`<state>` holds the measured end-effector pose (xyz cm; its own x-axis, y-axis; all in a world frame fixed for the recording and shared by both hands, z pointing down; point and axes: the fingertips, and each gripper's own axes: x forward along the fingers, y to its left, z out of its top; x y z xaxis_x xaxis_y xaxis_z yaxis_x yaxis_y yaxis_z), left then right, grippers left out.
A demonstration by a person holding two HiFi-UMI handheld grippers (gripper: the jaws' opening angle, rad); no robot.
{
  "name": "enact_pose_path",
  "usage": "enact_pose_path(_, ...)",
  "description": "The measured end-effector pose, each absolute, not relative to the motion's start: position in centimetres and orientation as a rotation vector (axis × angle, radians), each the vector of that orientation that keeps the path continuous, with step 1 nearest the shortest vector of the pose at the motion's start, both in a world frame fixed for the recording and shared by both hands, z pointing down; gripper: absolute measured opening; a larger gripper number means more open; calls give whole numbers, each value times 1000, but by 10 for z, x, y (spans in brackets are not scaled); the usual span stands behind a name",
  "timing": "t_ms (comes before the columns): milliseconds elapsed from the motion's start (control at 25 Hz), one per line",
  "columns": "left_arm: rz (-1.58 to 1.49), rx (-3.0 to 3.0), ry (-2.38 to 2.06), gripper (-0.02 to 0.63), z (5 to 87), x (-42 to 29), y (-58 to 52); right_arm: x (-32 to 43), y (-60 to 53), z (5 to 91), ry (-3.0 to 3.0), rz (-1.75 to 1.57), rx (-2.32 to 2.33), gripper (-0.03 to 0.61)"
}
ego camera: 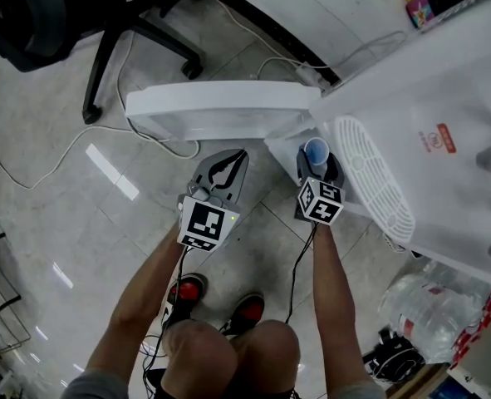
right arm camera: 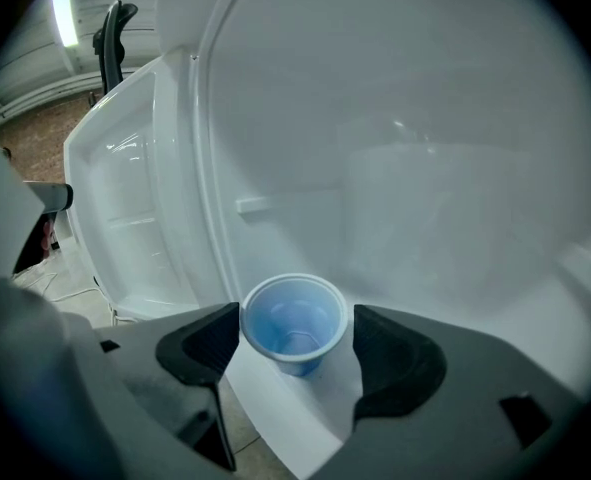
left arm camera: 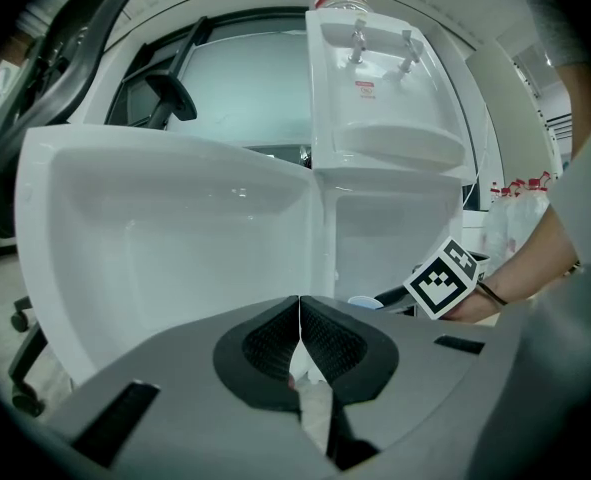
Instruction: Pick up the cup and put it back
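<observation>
Two fingers point(right arm camera: 211, 346) of the right gripper point(right arm camera: 295, 333) stand spread with the blue cup point(right arm camera: 293, 323) between them. One is at the rim, touching or nearly so; the other shows a clear gap. No pinch.

The cup is upright and looks empty. It sits on the white floor point(right arm camera: 297, 410) of the lower compartment of the water dispenser point(ego camera: 444, 165), close to that floor's front edge. The compartment door point(ego camera: 220, 110) is swung wide open.

Fingers of the left gripper point(left arm camera: 299, 313) are pressed together with nothing between them. It faces the open door, well apart from the cup.

Progress, judged: the cup is in place and not gripped. Either the lift has not begun or the return is already made; these views cannot say which. If the former, everything remains: close, lift, set back, release.
</observation>
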<state>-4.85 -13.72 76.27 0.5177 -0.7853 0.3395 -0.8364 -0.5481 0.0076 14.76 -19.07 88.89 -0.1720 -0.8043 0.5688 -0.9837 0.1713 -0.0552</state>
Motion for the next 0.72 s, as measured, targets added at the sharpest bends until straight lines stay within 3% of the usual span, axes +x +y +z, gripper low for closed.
enact_pose_path(360,446,2576,-1393,25,728,-53,-127,141,-172,851,-2047,569,1684,350)
enact_pose_path(720,449,2598,-1369,25,639,-54,-107,117,-137,773,-2058,567,1629,348)
